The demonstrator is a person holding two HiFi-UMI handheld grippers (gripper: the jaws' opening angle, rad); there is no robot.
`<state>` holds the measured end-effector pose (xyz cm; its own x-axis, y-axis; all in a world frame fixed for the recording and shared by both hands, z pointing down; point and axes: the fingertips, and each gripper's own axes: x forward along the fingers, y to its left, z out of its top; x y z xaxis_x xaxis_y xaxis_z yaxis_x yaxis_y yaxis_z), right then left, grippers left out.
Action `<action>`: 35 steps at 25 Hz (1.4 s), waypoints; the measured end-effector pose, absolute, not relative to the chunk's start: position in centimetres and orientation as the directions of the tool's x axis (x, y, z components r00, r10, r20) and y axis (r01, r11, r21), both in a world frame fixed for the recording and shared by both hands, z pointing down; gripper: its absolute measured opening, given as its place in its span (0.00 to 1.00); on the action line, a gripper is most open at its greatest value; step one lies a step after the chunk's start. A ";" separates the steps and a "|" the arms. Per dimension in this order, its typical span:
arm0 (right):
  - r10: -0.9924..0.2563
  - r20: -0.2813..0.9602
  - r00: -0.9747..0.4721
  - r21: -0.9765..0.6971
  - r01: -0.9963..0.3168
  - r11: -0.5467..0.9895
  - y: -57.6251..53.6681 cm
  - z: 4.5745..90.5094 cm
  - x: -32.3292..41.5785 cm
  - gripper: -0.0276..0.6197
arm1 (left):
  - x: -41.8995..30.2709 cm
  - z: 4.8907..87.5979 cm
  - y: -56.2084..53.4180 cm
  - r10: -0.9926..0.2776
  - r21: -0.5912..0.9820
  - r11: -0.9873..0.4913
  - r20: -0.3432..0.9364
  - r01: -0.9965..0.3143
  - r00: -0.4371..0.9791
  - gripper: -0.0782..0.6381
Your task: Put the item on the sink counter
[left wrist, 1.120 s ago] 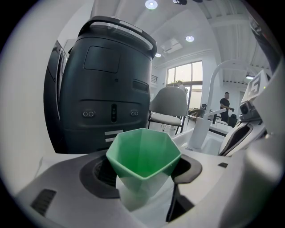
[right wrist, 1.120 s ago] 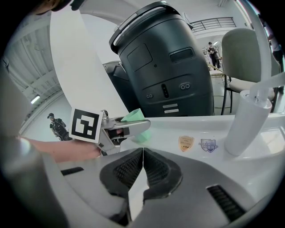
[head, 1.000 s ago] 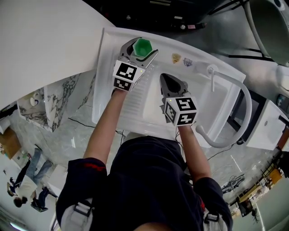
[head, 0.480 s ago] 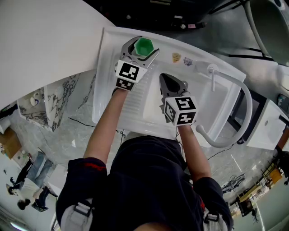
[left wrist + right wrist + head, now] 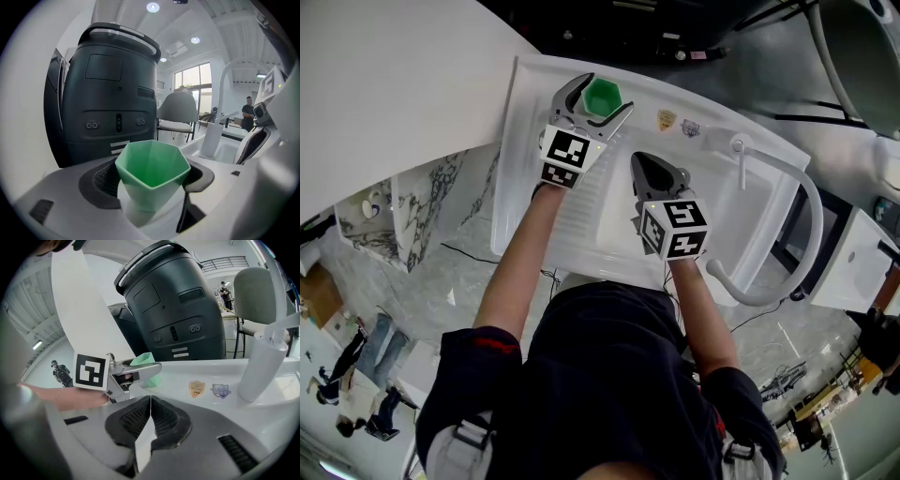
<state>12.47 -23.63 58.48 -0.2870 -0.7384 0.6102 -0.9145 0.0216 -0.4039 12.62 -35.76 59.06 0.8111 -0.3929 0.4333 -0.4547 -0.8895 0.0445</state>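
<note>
A green faceted cup (image 5: pixel 602 96) stands upright on the back ledge of the white sink counter (image 5: pixel 530 112). My left gripper (image 5: pixel 598 97) reaches around it, and its jaws are opening with the cup (image 5: pixel 151 168) between them. The pads look just clear of the cup's sides. My right gripper (image 5: pixel 654 173) hovers over the basin, shut, with nothing between its jaws. From the right gripper view, the left gripper (image 5: pixel 136 371) and the cup (image 5: pixel 145 359) show to the left, ahead of the closed right gripper (image 5: pixel 150 401).
A tall curved white faucet (image 5: pixel 787 187) rises at the counter's right; its base (image 5: pixel 260 366) stands close to my right gripper. Two small stickers (image 5: pixel 675 124) lie on the ledge. A dark bulky machine (image 5: pixel 110 93) stands behind the counter. The basin (image 5: pixel 609 230) lies below both grippers.
The left gripper's jaws have spread a little wider around the cup, which has settled on the ledge. The right gripper has stayed in place.
</note>
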 end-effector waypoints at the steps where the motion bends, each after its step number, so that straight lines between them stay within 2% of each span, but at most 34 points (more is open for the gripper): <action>1: -0.738 0.610 -0.288 -0.404 -0.914 0.022 -23.6 58.5 12.4 0.09 | 12.6 59.1 -35.7 -0.391 0.044 -0.890 0.435 -0.453 0.811 0.59; 35: -0.742 0.603 -0.293 -0.391 -0.919 0.046 -23.4 57.4 11.9 0.09 | 11.9 56.6 -35.2 -0.416 0.026 -0.886 0.399 -0.463 0.818 0.63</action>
